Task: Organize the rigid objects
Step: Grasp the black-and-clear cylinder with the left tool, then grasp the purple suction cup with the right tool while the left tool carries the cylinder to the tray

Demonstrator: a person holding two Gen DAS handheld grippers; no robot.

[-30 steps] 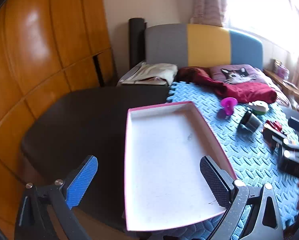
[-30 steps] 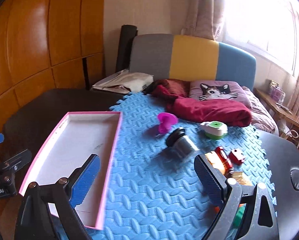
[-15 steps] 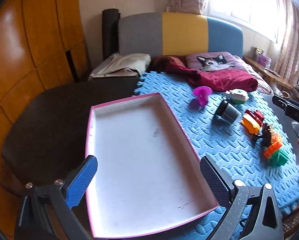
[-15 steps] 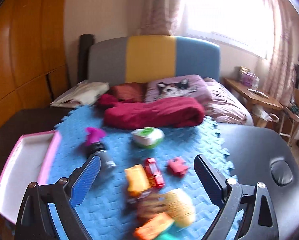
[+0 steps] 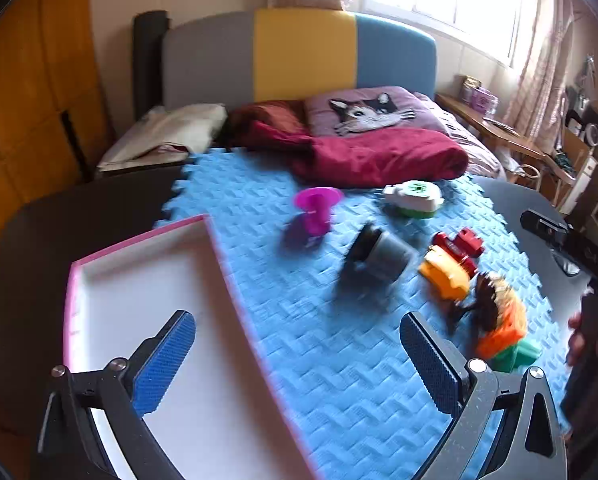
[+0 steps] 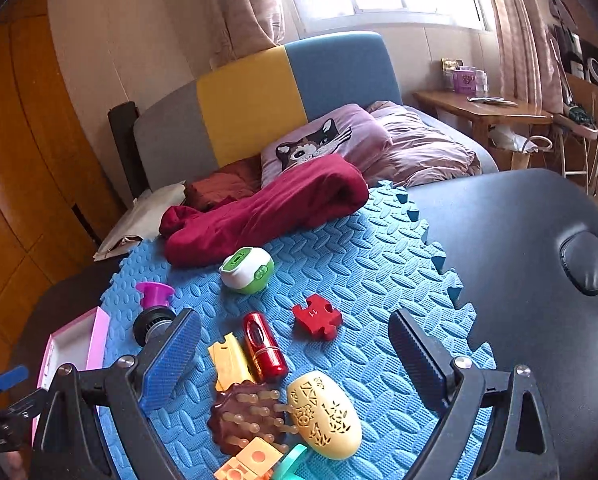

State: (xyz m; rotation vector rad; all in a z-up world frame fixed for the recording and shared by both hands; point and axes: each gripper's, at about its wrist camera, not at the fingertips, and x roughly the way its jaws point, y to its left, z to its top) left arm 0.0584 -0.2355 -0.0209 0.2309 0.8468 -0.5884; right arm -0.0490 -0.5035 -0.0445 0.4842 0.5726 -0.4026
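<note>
Left wrist view. Left claw (image 5: 297,362): jaws spread wide, nothing between them, poised above the blue foam mat (image 5: 339,360). Under its left finger: white tray with pink rim (image 5: 139,300), nothing in it, lying partly on the mat's left edge. Ahead of the claw: magenta funnel-shaped piece (image 5: 317,210); grey-and-black cylinder (image 5: 379,254) on its side; white-and-green case (image 5: 413,198) farther back. Ahead and right: red piece (image 5: 459,242), yellow-orange piece (image 5: 445,280), brown brush (image 5: 487,300), orange block (image 5: 503,330), green piece (image 5: 517,356), clustered and blurred. Far right: the other claw, dark, with part of a hand.

Right wrist view. Right claw (image 6: 295,360): jaws spread wide, holding nothing. Between and just below its fingers: red capsule (image 6: 263,346), yellow wedge (image 6: 229,362), brown bristle brush (image 6: 243,416), cream perforated oval (image 6: 325,416), orange block (image 6: 249,460). Ahead: red puzzle piece (image 6: 317,316), white-and-green case (image 6: 247,270). Behind its left finger: cylinder (image 6: 151,322), magenta piece (image 6: 155,294). Far left: tray (image 6: 71,346), left claw's blue tip (image 6: 11,376). Beyond: dark red cloth (image 6: 267,208).
</note>
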